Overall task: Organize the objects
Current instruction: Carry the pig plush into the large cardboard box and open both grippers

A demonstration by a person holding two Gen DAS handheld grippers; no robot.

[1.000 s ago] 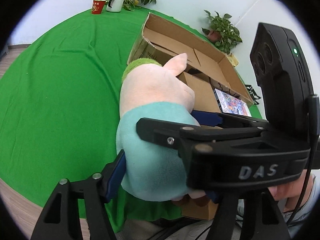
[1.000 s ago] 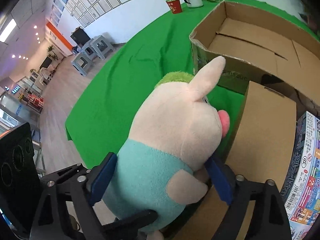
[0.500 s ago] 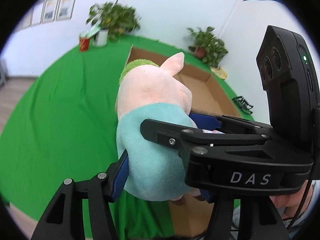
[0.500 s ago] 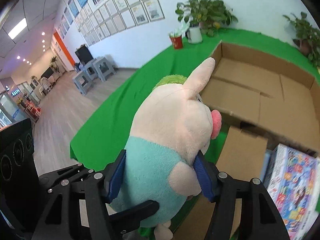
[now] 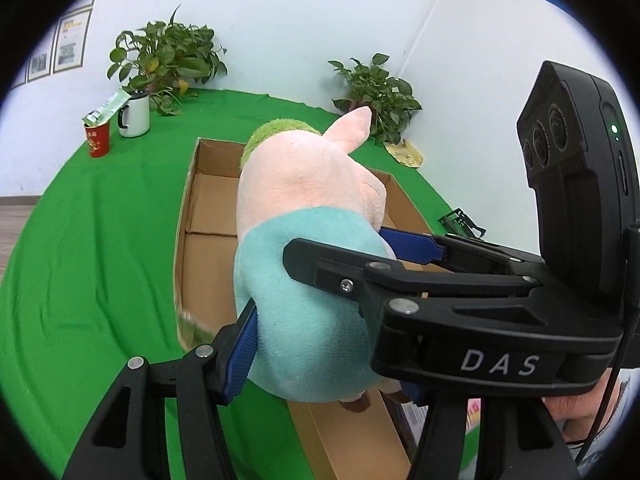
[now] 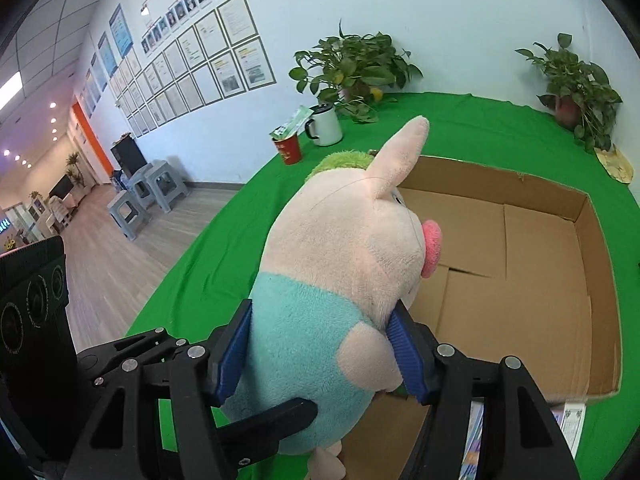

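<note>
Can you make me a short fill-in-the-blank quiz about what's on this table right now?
1. Both grippers are clamped on a plush ____ in a teal shirt.
2. Beyond the toy lies an open ____ box with a bare floor.
3. The table's cloth is ____.
4. Next to the red cup stands a ____ mug.

Missing words: pig; cardboard; green; white

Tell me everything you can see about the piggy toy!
The piggy toy is a soft plush with a pale pink head, pointed ear, bright pink snout, fuzzy green tuft and teal body. It is held upright in the air above the green cloth, beside the open cardboard box. Both hand-held grippers squeeze its teal belly with blue pads: the left hand-held gripper and the right hand-held gripper.
</note>
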